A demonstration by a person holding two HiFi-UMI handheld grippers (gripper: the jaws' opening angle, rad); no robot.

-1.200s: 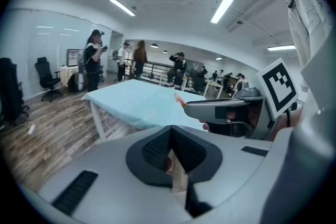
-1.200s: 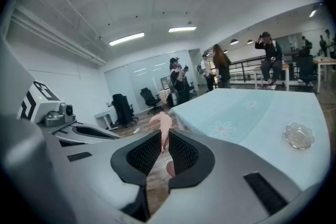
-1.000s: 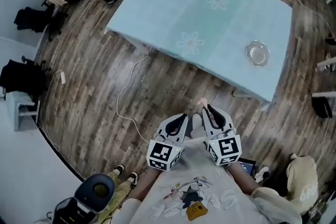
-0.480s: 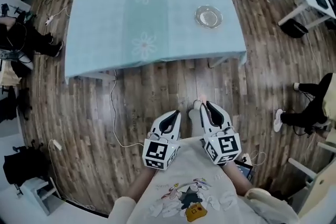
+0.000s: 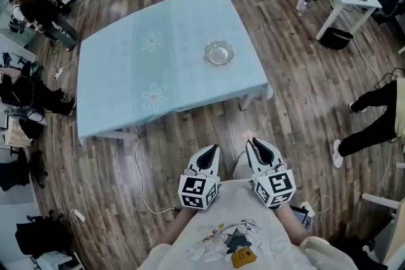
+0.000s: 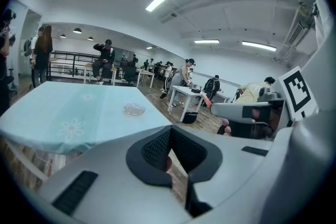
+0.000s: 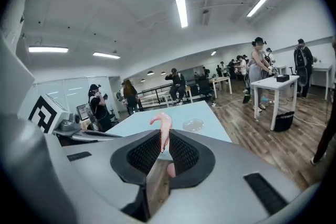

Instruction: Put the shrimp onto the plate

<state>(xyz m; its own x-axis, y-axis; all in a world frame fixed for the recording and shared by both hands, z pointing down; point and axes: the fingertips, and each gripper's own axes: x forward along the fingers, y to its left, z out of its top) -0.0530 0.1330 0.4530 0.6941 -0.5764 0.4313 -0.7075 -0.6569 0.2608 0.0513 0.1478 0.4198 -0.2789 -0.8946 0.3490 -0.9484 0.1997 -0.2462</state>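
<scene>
Right gripper pinching the shrimp, well away from the table

The shrimp (image 7: 161, 128) is sitting upright between the pads of the right gripper (image 7: 164, 152), its curled pink end poking up above the jaws, which are closing on it from both sides. In the head view the right gripper (image 5: 256, 145) is hanging close to the person's chest over the wooden floor (image 5: 190, 129), well apart from the table (image 5: 126, 66). The left gripper (image 5: 210, 152) is hovering just beside it, jaws pressed together on nothing. The glass plate (image 5: 219, 53) is lying empty near the table's right edge, about midway along it. A cable (image 5: 136, 161) is trailing across the floor below the table's near edge.
</scene>
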